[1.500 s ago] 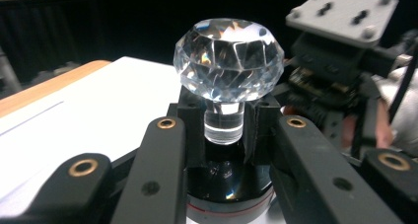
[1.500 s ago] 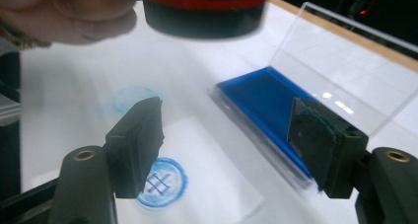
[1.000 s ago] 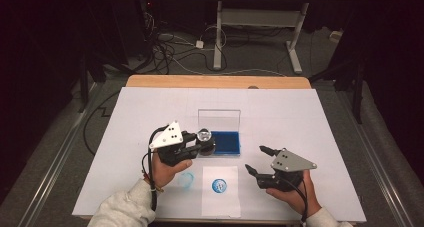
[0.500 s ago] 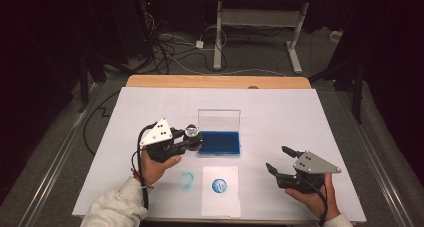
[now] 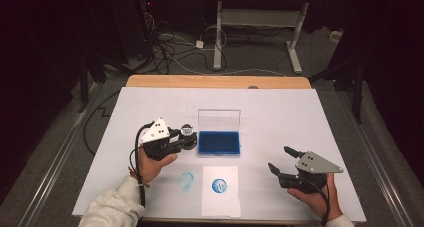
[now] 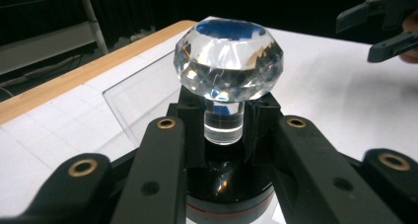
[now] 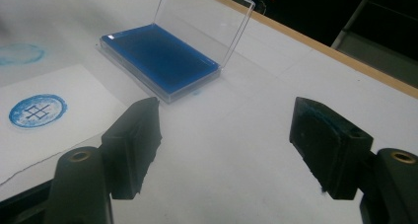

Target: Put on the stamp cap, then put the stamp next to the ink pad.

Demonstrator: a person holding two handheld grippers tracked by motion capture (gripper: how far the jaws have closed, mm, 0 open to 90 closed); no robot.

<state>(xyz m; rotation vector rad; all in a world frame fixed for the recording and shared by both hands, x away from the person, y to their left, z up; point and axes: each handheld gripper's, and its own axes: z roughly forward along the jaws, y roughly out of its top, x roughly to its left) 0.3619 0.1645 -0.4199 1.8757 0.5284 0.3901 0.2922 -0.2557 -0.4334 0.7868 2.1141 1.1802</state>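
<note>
My left gripper (image 5: pixel 184 140) is shut on a stamp (image 5: pixel 187 132) with a clear faceted crystal knob, just left of the open blue ink pad (image 5: pixel 218 142). In the left gripper view the jaws clamp the stamp's black body below the knob (image 6: pixel 227 61), and the left gripper (image 6: pixel 224 135) points toward the pad's clear lid. My right gripper (image 5: pixel 280 158) stands open and empty at the front right, above the table. The right gripper view has the right gripper (image 7: pixel 226 135) over bare white table, facing the ink pad (image 7: pixel 157 56).
A white paper sheet (image 5: pixel 220 199) with a round blue print (image 5: pixel 218 185) lies at the front centre. A faint blue ring mark (image 5: pixel 186 181) sits on the white table cover (image 5: pixel 300 112) to its left. The pad's clear lid (image 5: pixel 219 119) stands upright behind it.
My left gripper carried the stamp a little to the left, off the ink pad's edge. My right gripper moved to the right, away from the paper, then kept still.
</note>
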